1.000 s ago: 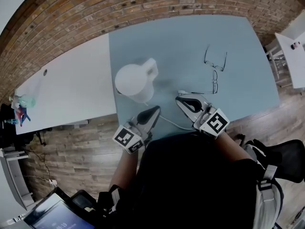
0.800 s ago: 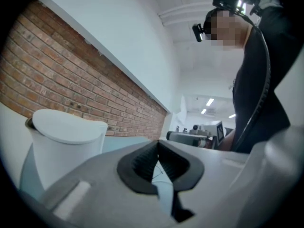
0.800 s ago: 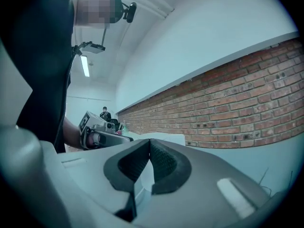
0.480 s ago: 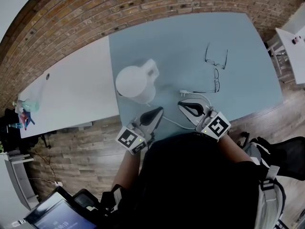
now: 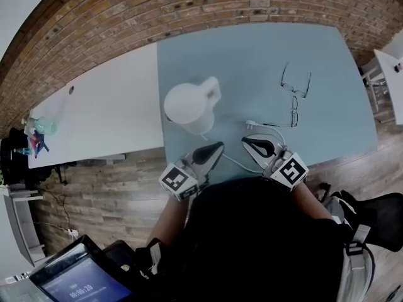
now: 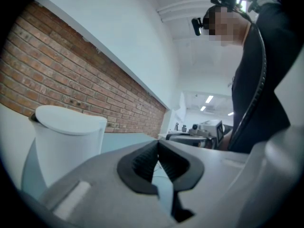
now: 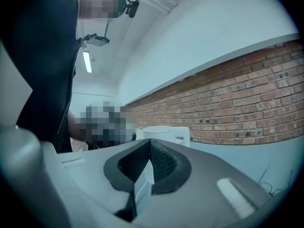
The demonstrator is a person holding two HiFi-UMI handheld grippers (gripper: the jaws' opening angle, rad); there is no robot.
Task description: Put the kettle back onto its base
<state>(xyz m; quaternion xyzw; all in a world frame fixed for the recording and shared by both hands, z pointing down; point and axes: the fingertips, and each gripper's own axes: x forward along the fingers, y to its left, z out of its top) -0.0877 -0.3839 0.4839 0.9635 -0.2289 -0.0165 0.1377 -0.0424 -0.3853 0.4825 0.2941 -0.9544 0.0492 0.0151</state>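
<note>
Right now the white kettle (image 5: 187,107) stands upright on the blue-grey desk (image 5: 252,55), near its left edge, with its handle turned to the far right. I cannot tell whether its base sits under it. A white cord (image 5: 234,163) runs from the kettle's near side along the desk to the right, and a plug (image 5: 250,123) lies just right of the kettle.

The person holds both tongs level over the near edge of the desk. The left tongs (image 5: 219,145) are closed on nothing, their tips near the kettle's near side but clear of it. The right tongs (image 5: 245,141) are also closed and empty, sitting over the loop of cord just near of the plug.

A pair of glasses (image 5: 296,92) lies folded open further right, well apart from the kettle. A white desk (image 5: 101,112) adjoins on the left, and a brick wall (image 5: 126,11) runs along the far side.
</note>
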